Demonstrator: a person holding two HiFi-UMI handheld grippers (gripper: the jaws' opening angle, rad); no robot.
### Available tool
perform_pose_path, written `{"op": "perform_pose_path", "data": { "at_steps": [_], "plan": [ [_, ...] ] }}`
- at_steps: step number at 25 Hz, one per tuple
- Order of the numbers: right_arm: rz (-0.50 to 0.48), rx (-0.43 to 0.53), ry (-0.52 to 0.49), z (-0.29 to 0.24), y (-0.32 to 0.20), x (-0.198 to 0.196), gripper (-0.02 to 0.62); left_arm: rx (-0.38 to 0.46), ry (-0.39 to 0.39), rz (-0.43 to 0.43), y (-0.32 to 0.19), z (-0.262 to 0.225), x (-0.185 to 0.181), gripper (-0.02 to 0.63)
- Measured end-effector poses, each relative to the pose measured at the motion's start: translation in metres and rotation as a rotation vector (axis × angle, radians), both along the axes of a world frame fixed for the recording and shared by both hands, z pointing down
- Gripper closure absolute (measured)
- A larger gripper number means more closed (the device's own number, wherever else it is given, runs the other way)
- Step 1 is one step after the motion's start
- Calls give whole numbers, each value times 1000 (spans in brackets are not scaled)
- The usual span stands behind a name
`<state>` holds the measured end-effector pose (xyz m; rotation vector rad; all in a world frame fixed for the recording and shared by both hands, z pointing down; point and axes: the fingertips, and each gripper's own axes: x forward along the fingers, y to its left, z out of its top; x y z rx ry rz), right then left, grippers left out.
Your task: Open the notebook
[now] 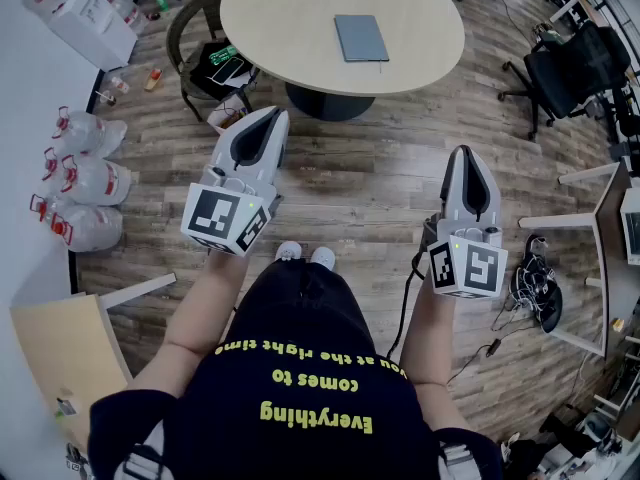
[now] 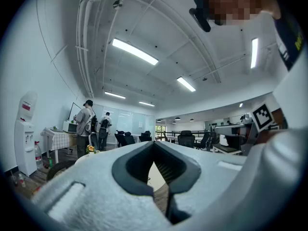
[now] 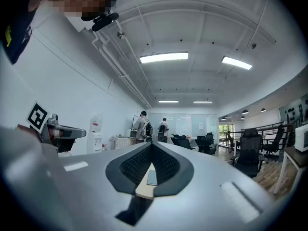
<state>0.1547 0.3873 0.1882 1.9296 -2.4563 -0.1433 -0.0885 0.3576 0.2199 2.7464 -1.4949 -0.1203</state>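
Not started — notebook [image 1: 361, 38] closed.
Your left gripper [image 1: 270, 118] & right gripper [image 1: 466, 154]: clenched, empty — nothing in reach, notebook's well ahead.

Notebook [image 1: 361, 38] lies on the table [image 1: 290, 18] (near its middle), chair [image 1: 178, 33] at left.

The thin rectangular notebook [image 1: 361, 38] is slate blue-grey against the round beige table [image 1: 290, 28]. My left gripper [image 1: 272, 116] and right gripper [image 1: 464, 154] are pale grey, dark-lined, with black-and-white square-patterned cubes. The plank floor [image 1: 370, 183] is streaky brown.
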Motion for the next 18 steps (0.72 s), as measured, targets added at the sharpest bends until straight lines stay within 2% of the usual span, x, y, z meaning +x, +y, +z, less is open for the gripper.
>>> {"op": "perform_pose_path", "data": {
  "at_steps": [14,18],
  "plan": [
    [-28,23,-20,-5,10,-19,583,-13,2,-39,1,1,-13,600],
    [-73,35,-43,-7,8,-18,582,-34,22,-57,-2,4,-7,535]
  ]
}}
